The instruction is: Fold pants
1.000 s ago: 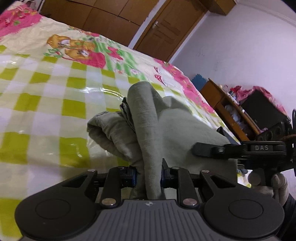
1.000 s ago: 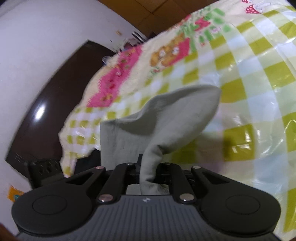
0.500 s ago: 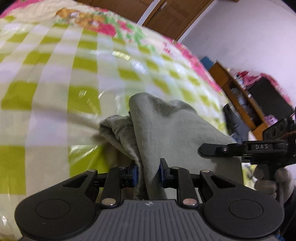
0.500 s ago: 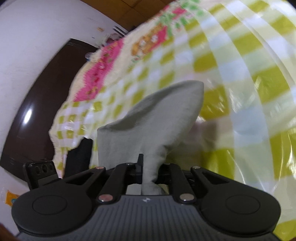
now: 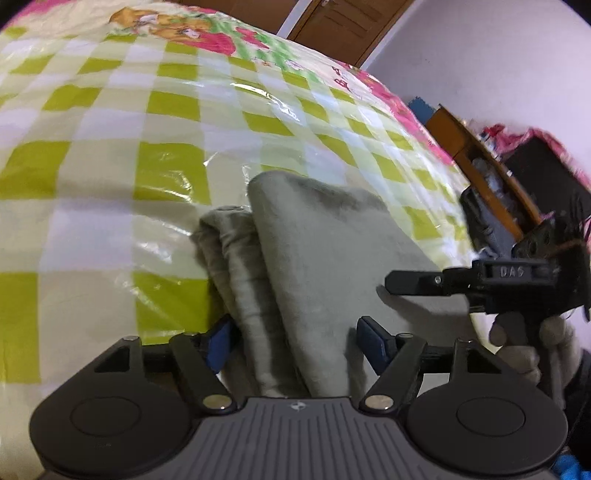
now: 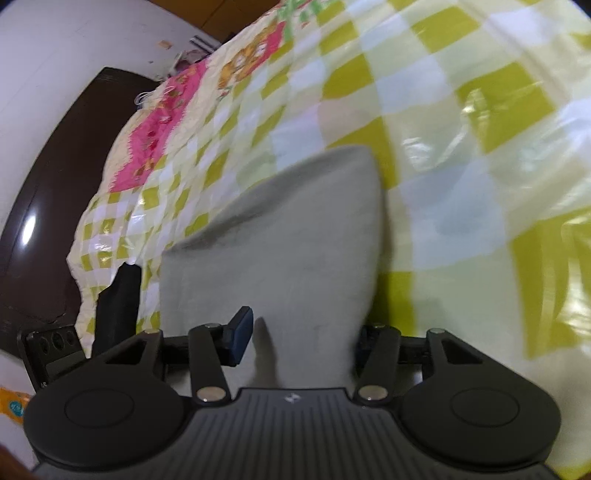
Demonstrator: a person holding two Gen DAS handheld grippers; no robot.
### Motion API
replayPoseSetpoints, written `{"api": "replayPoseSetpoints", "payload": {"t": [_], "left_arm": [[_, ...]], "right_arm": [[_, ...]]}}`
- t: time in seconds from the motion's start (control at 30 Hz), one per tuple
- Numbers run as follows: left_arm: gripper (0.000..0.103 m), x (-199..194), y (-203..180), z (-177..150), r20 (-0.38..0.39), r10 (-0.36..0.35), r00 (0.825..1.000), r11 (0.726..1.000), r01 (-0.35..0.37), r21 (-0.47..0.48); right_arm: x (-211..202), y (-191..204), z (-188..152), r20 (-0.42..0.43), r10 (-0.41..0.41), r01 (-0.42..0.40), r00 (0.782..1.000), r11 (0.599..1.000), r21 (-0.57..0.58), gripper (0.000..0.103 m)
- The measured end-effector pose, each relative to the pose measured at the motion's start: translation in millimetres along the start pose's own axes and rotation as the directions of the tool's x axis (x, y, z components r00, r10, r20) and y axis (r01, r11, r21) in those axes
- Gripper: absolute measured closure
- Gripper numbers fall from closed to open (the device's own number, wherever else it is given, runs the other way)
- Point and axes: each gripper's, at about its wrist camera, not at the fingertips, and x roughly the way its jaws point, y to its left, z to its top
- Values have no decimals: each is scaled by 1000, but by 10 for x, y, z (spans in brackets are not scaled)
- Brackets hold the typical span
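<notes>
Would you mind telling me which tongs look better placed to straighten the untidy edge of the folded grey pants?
Left, probably: the left tongs, opening, straddle the grey fabric pants' bunched layers.

In my left wrist view the pants point(image 5: 325, 258) lie folded on the bed point(image 5: 110, 184), low and centre in the frame, running up from between my left gripper point(image 5: 295, 343), whose jaws are opening around them. My right gripper point(image 5: 410, 286) reaches in from the right edge, over the pants. A shelf point(image 5: 480, 162) stands at the right, beyond the bed, and a door point(image 5: 343, 26) sits at the top. In my right wrist view the pants point(image 6: 295, 240) lie between my right gripper point(image 6: 299, 339), its jaws opening
</notes>
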Motion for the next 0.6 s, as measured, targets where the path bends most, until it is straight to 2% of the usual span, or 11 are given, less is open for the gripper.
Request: {"api": "replayPoseSetpoints", "payload": {"t": [0.03,0.1,0.13,0.17,0.2,0.27,0.43,0.53,0.57,0.6], "left_arm": [[29,13,-32,10,-2,15,1000,1000,-15,20],[54,-2,-81,50,0,19,1000,999,-19,38],[59,-19,-77,84,2,-3,1000,1000,3,22],[69,-52,-64,129,15,-27,1000,1000,27,1],[70,-74,-53,171,24,-40,999,999,40,-8],[71,-135,-51,271,62,-53,997,998,55,-23],[71,-327,-67,519,145,-75,987,997,78,-15],[70,-338,31,618,171,-41,984,999,45,-22],[69,-284,104,647,163,-25,986,999,31,-34],[69,-202,180,657,150,19,989,999,-13,-42]], "right_arm": [[29,3,10,3,8,-8,1000,1000,1,51],[66,0,26,7,21,-21,1000,1000,15,53],[57,-1,33,13,21,-21,1000,1000,22,68],[42,1,37,13,15,-15,1000,999,32,89],[20,-7,44,13,23,-24,1000,998,55,93],[-47,39,69,36,68,-71,997,993,91,94],[-279,334,286,107,147,-154,983,986,66,94],[-301,487,447,125,169,-175,978,984,33,94],[-262,503,509,125,151,-156,981,987,28,93],[-196,495,550,116,131,-135,985,990,31,93]]}}
